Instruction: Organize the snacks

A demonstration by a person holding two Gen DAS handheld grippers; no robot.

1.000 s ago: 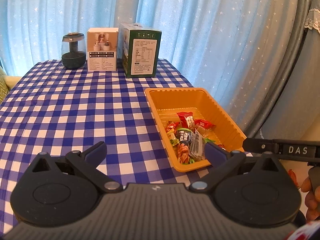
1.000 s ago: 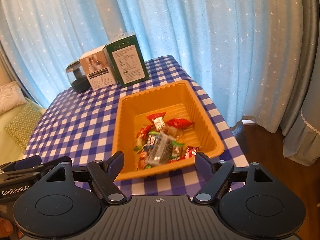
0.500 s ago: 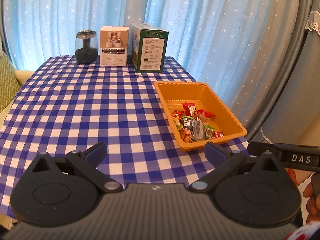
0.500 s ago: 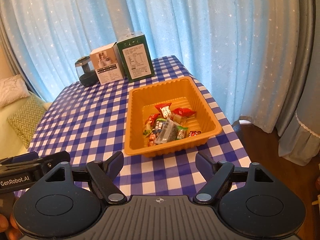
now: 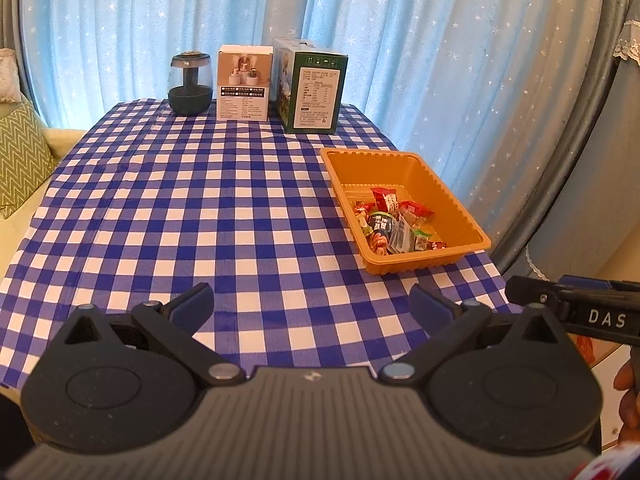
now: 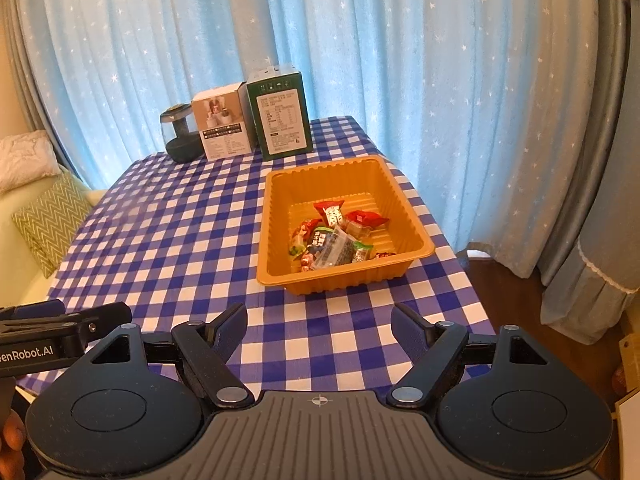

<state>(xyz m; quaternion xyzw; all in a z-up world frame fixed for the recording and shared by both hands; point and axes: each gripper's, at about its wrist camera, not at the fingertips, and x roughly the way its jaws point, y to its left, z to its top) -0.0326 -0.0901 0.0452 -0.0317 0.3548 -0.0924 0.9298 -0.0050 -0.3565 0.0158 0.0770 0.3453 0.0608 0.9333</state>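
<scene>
An orange plastic tray sits near the right edge of the blue checked table. It holds a pile of wrapped snacks in red, green and dark wrappers. My left gripper is open and empty, low over the table's near edge, left of and well short of the tray. My right gripper is open and empty, above the near edge, short of the tray. Each gripper's side shows at the edge of the other's view.
At the far end of the table stand a dark glass jar, a white box and a green box. Blue star curtains hang behind. A couch with a green zigzag cushion lies left. The floor drops off right of the table.
Both grippers have pulled back and up from the tray, which now looks smaller and farther. Both stay open and empty. The snacks have not moved.
</scene>
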